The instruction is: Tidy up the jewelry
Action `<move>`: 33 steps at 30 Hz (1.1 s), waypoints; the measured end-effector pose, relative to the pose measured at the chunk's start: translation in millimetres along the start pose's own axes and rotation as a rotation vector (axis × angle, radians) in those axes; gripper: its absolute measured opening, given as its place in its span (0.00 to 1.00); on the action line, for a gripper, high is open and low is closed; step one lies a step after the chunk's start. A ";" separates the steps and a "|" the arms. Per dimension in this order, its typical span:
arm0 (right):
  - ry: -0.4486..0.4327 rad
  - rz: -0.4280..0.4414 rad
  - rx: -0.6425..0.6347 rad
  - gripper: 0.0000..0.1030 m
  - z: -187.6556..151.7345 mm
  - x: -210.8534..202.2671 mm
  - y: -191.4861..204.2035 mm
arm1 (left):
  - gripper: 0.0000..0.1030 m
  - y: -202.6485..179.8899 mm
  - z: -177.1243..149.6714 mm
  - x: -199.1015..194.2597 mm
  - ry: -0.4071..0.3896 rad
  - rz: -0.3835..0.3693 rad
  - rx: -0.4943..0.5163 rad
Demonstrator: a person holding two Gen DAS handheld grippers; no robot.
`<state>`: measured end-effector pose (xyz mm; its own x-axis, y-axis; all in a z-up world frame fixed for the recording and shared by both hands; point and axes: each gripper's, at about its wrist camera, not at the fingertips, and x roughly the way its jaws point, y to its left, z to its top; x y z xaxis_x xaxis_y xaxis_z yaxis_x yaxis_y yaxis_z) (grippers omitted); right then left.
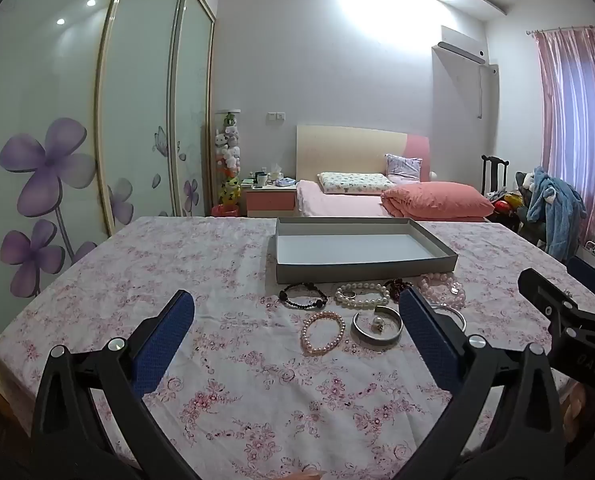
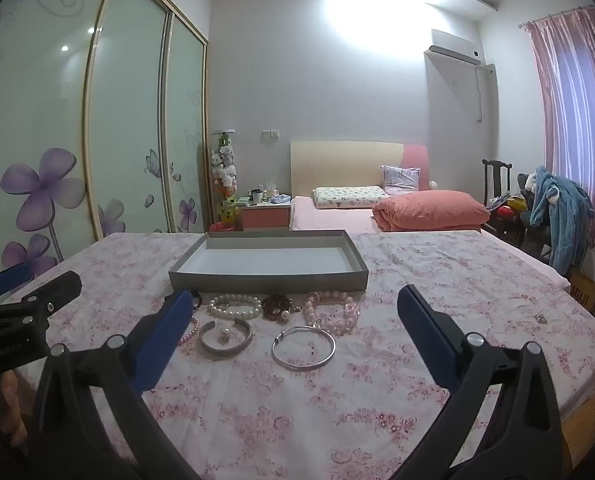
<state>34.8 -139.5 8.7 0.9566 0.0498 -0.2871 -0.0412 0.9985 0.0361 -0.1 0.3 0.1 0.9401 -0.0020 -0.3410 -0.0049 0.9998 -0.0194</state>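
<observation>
Both grippers, left gripper (image 1: 297,312) and right gripper (image 2: 293,312), hover low in frame over the floral cloth (image 2: 281,408), jaws wide, nothing held. Looks like the start: no piece picked yet. Jewelry lies mid-frame just in front of the grey tray (image 2: 269,280): pearl bracelet (image 1: 323,333), silver cuff (image 2: 225,338), thin bangle (image 2: 303,347). Tray is empty. Next move likely needs closing on one piece and lifting it over the tray wall

Bare floral cloth (image 2: 297,420) at 6 o'clock, open passage, jewelry (image 2: 281,320) clustered at 12 blocking the near wall of the tray (image 2: 269,278), cloth clear at 3 and 9, tray top unobstructed from above
</observation>
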 end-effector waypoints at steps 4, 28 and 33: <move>0.001 0.000 0.000 0.96 -0.1 0.0 0.0 | 0.98 0.0 0.0 0.2 0.002 0.001 0.001; 0.004 0.001 0.001 0.96 -0.5 0.0 -0.1 | 0.98 -0.1 -0.1 0.1 0.005 0.001 0.002; 0.005 0.000 0.002 0.96 -0.5 0.4 0.0 | 0.98 -0.1 -0.1 0.0 0.006 0.000 0.001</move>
<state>35.1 -139.5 8.1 0.9553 0.0499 -0.2915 -0.0407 0.9985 0.0377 -0.1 0.1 -0.1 0.9381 -0.0020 -0.3463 -0.0047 0.9998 -0.0184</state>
